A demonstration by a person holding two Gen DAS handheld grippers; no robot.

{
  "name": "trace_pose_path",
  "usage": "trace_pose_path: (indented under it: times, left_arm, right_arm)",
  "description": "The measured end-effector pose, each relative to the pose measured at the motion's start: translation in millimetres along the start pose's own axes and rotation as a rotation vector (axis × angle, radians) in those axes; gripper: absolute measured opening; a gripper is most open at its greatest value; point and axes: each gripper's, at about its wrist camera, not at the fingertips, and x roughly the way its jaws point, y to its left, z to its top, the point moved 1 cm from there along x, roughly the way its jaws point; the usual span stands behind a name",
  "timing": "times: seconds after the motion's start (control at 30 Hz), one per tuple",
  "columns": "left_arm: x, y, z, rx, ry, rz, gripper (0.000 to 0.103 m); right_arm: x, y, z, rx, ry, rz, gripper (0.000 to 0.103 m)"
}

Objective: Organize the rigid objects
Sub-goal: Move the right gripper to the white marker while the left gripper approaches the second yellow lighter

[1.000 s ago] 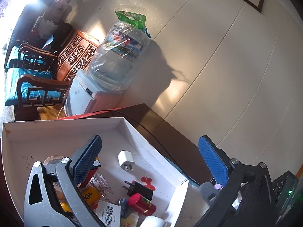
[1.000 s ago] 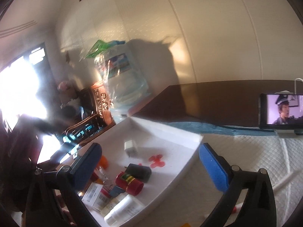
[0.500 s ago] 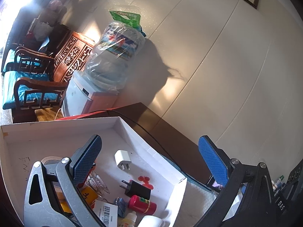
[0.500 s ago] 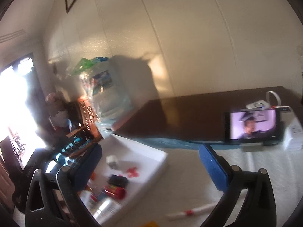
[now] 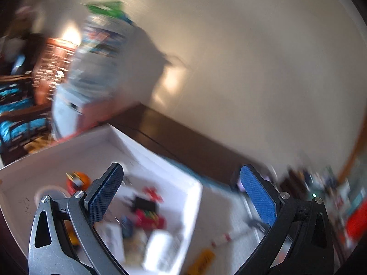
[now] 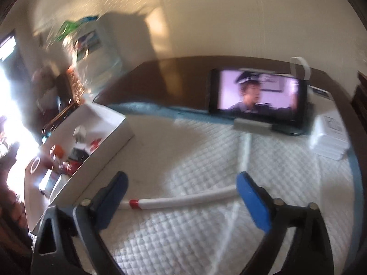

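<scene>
Left claw (image 5: 181, 194): jaws stood wide apart and gripped nothing; it hung above the white box (image 5: 195, 197), over that box's right wall.
Right claw (image 6: 181, 194): jaws stood wide apart and gripped nothing; it hung low over the quilted white mat (image 6: 206, 155).
White tube with red band (image 6: 181, 200): lay flat on the mat, spanning the gap between the right claw's blue pads (image 6: 252, 204); contact with them could not be told.
White box contents: a red bottle (image 5: 149, 217), a black plug adapter (image 5: 144, 204) and an orange item (image 5: 78, 180), all blurred.
Box location: left edge of the mat.
Phone (image 6: 258, 96): upright at the mat's far edge, screen lit.
</scene>
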Motion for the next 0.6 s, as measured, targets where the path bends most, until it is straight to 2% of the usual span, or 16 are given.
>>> trace_pose_path:
  times: [0.1, 0.17, 0.3, 0.37, 0.43, 0.47, 0.53, 0.6]
  left_arm:
    - [5, -21, -19, 0.067, 0.186, -0.115, 0.103]
    - [9, -38, -39, 0.166, 0.298, -0.145, 0.103]
    - [12, -60, -72, 0.351, 0.392, -0.11, 0.103]
    - [14, -64, -85, 0.392, 0.444, -0.122, 0.103]
    - [15, -70, -92, 0.434, 0.46, -0.117, 0.102]
    - [16, -73, -94, 0.456, 0.466, -0.11, 0.1]
    - [22, -75, -99, 0.494, 0.496, -0.089, 0.083]
    - [33, -74, -105, 0.512, 0.538, -0.071, 0.072]
  right_arm:
    - [22, 8, 5, 0.003, 0.052, 0.042, 0.081]
    - [38, 10, 4, -0.024, 0.121, 0.03, 0.081]
    - [31, 14, -8, -0.111, 0.209, 0.032, 0.081]
    - [17, 13, -21, -0.15, 0.264, 0.074, 0.081]
    - [2, 12, -35, -0.17, 0.301, 0.105, 0.081]
    - [-6, 13, -44, -0.185, 0.316, 0.12, 0.081]
    - [-18, 17, -56, -0.225, 0.324, 0.135, 0.081]
    - [-25, 25, -64, -0.273, 0.292, 0.117, 0.081]
